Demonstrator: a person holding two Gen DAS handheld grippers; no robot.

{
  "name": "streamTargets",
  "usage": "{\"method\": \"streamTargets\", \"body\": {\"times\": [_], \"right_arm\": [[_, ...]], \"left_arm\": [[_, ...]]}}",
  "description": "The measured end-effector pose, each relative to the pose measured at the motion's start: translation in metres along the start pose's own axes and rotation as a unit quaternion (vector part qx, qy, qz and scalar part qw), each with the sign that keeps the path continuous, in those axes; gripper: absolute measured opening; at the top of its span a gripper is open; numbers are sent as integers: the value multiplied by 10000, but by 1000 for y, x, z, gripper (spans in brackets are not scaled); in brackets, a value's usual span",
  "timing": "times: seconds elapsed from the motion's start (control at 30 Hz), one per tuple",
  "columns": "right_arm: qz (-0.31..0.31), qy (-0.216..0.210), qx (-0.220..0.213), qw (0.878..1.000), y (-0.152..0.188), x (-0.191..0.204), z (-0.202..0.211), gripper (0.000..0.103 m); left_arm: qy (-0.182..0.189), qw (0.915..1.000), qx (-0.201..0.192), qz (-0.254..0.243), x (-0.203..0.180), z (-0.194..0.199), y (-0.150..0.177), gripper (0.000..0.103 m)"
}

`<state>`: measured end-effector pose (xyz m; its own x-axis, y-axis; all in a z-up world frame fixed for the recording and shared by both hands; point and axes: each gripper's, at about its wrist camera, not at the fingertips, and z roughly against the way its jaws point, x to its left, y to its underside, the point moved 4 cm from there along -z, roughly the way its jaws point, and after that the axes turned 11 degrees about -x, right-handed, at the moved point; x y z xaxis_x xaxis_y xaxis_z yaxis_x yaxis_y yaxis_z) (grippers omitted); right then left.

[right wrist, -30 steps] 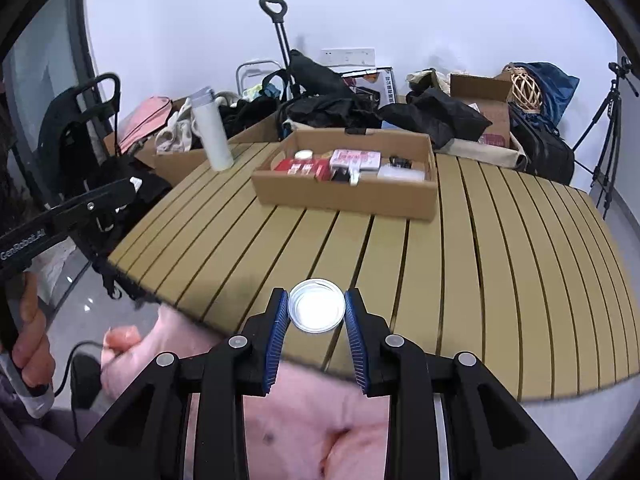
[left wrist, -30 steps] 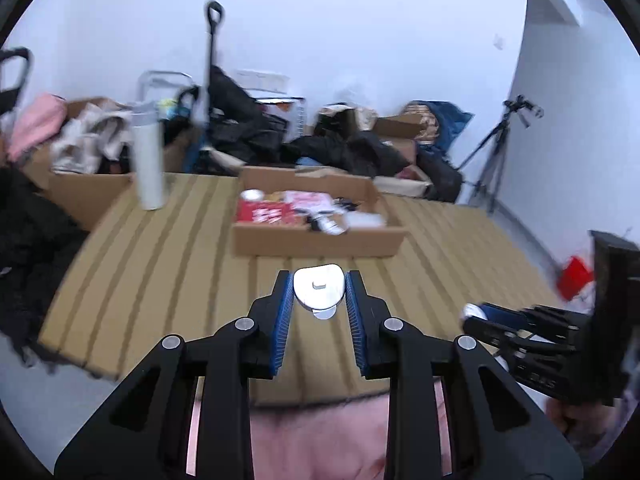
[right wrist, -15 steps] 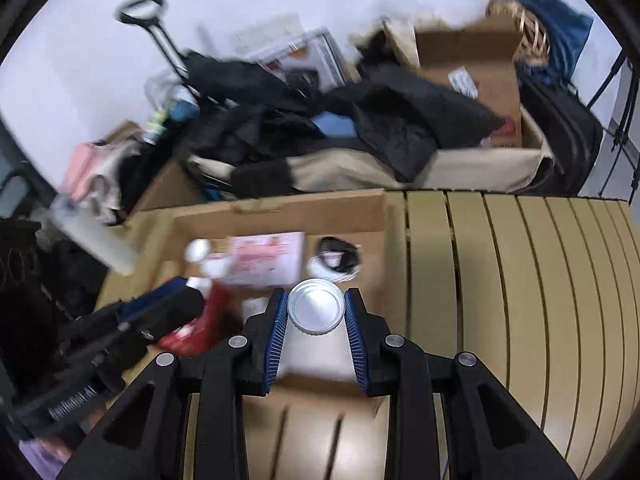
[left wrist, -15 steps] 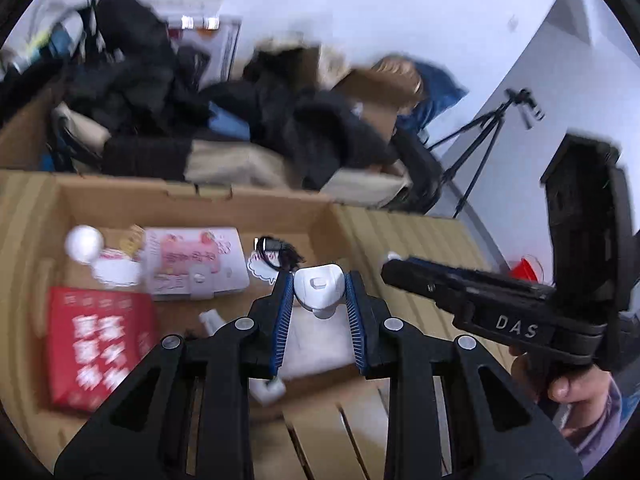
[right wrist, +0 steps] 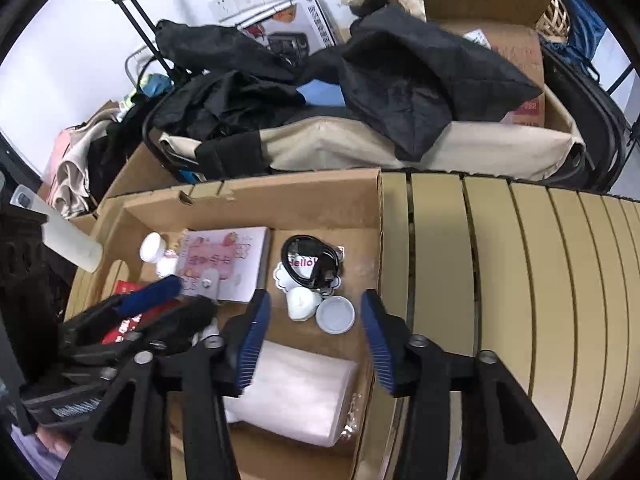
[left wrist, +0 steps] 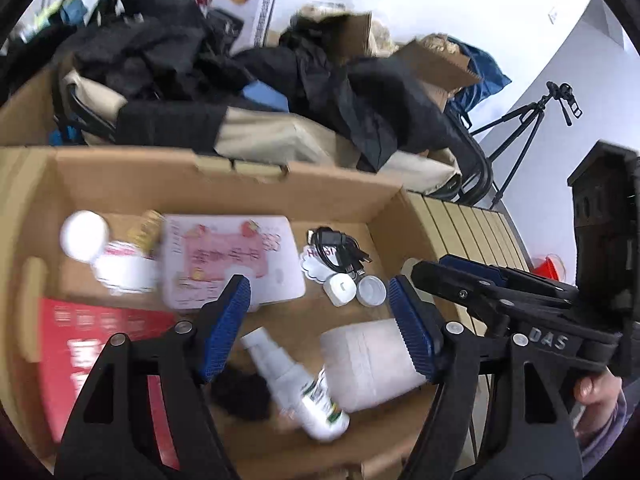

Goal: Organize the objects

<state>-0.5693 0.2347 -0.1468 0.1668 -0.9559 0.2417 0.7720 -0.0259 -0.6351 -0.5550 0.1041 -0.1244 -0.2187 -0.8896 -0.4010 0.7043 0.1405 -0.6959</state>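
Both grippers hover over an open cardboard box (left wrist: 224,184) (right wrist: 280,200) on the slatted table. My left gripper (left wrist: 320,326) is open and empty. My right gripper (right wrist: 316,344) is open and empty; it also shows at the right of the left wrist view (left wrist: 460,276). A small white case (left wrist: 339,289) (right wrist: 301,303) and a round white lid (left wrist: 372,290) (right wrist: 335,314) lie side by side on the box floor, just beyond both sets of fingertips, next to a black cable (right wrist: 310,260).
The box also holds a pink-and-white booklet (left wrist: 232,258), a red packet (left wrist: 80,352), a white spray bottle (left wrist: 296,384), a white wrapped pack (right wrist: 296,392) and a white jar (left wrist: 84,236). Bags and black clothing (right wrist: 360,80) are piled behind the table. Slats (right wrist: 520,280) extend right.
Both grippers have opened. The white case has left the left gripper and the round lid has left the right gripper; both now lie on the box floor.
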Motion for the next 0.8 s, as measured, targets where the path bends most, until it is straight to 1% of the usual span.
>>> {"method": "streamTargets", "body": {"times": [0.03,0.1,0.13,0.17,0.2,0.23,0.27,0.3,0.33,0.37,0.43,0.47,0.53,0.6,0.7,0.8], "right_arm": [[39,15,-47,10000,-1,3,8,54],[151,-51,-67,9999,-3,13,24,54],[239,-33,-66,9997,-4,18,34,58],[388,35,-63,9992,-5,25,46,67],[535,93,-74,9985,-6,32,59,73],[626,126,-97,9979,-7,37,68,85],[716,145,-159,9972,-8,43,82,86],[735,135,-195,9970,-8,47,92,86],[730,135,-211,9970,-7,50,102,86],[725,174,-211,9970,-5,52,110,86],[728,375,-151,9965,4,56,123,86],[698,507,-128,9962,10,57,131,86],[674,597,-156,9958,19,59,145,86],[602,685,-215,9956,31,62,165,86],[520,711,-316,9956,47,66,194,86],[658,721,-511,9939,64,74,223,86]], "left_arm": [[-42,9999,-56,-91,-1,11,-4,75],[-322,9984,-241,-391,1,49,-13,91],[-500,9968,-328,-522,4,63,-17,95],[-847,9930,-397,-722,9,84,-21,103],[-1140,9889,-395,-862,14,99,-23,103],[-1426,9844,-320,-978,20,113,-25,103],[-1707,9798,-183,-1025,28,129,-26,103],[-1909,9767,-82,-981,36,144,-26,103],[-2014,9750,-25,-936,40,154,-25,103],[-2089,9744,60,-832,46,170,-23,103],[-2067,9755,57,-757,52,190,-20,103],[-2088,9751,-6,-752,54,203,-18,103],[-2138,9735,-61,-805,54,219,-14,103],[-2094,9741,-81,-849,51,238,-8,103],[-2024,9745,-178,-956,41,262,3,103],[-2045,9729,-324,-1034,30,290,18,103]]}}
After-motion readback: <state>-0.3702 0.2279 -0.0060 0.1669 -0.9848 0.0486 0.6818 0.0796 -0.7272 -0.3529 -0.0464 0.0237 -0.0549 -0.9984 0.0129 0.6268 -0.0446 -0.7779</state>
